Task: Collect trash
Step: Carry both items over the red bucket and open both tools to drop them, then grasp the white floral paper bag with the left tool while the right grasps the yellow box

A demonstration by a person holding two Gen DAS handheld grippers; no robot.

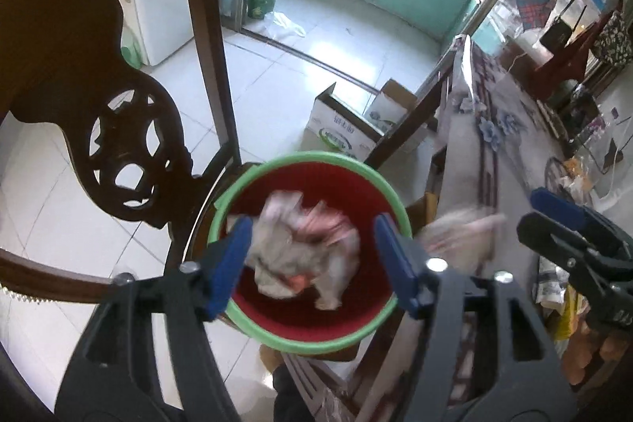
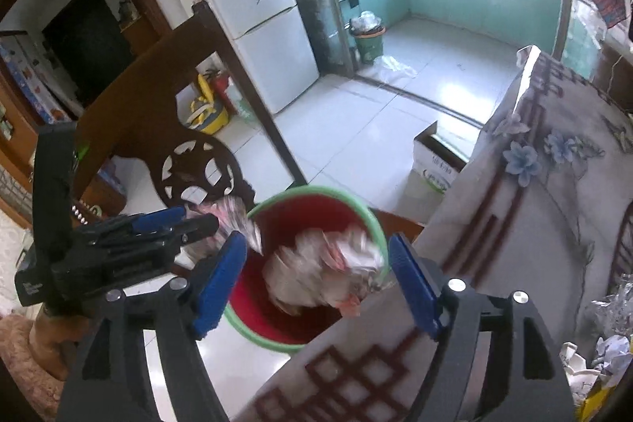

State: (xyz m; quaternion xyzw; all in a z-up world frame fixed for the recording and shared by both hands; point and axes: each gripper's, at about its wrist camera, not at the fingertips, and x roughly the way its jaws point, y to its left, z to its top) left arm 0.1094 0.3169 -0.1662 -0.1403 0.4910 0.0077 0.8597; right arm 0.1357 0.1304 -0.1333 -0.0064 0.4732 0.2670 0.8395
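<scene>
Both jaws stand wide, holding nothing. Below the left gripper (image 1: 312, 260) the paper wad (image 1: 304, 256) drops over the bin (image 1: 277, 202); the right gripper (image 2: 316, 279) wad (image 2: 328, 271) sits near the rim and may fall outside.

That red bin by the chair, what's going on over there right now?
A person is dropping trash into the red bin with the green rim, one claw in each hand. The left claw stands open above the bin, with a blurred crumpled wad loose between its fingers, not pinched. The right claw is open too, with a second blurred wad at the bin's mouth. More crumpled waste remains on the table.
</scene>
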